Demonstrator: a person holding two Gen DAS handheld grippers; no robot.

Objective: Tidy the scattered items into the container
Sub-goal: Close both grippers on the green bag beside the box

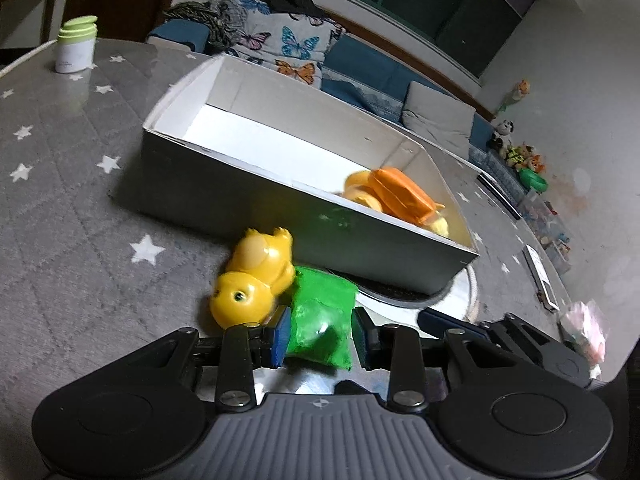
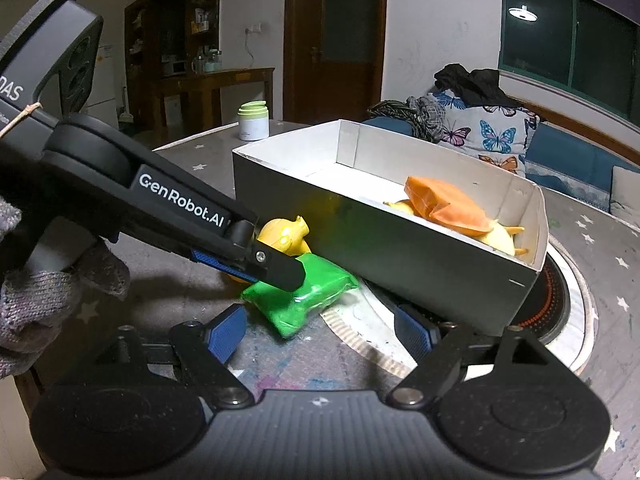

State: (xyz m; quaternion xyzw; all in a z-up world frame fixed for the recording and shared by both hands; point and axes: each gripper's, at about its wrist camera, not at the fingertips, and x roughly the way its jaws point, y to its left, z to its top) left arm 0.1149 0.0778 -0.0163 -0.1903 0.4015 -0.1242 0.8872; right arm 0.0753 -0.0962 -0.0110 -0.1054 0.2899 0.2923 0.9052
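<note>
A green packet (image 1: 324,316) lies on the star-patterned tablecloth just in front of the white cardboard box (image 1: 280,216). My left gripper (image 1: 321,334) is shut on it, one blue pad on each side. A yellow duck toy (image 1: 252,276) lies touching the packet's left edge. In the right wrist view a left gripper finger (image 2: 276,268) crosses over the green packet (image 2: 304,300), with the duck (image 2: 286,236) behind it. My right gripper (image 2: 320,332) stands open just short of the packet, its pads touching nothing. The box (image 2: 400,248) holds an orange packet (image 2: 444,200) on yellow pieces.
A white jar with a green lid (image 1: 76,46) stands at the table's far edge. The box's right end rests on a round dark disc with a white rim (image 2: 560,300). A gloved hand (image 2: 48,292) holds the left gripper. A pink bundle (image 1: 588,332) lies at right.
</note>
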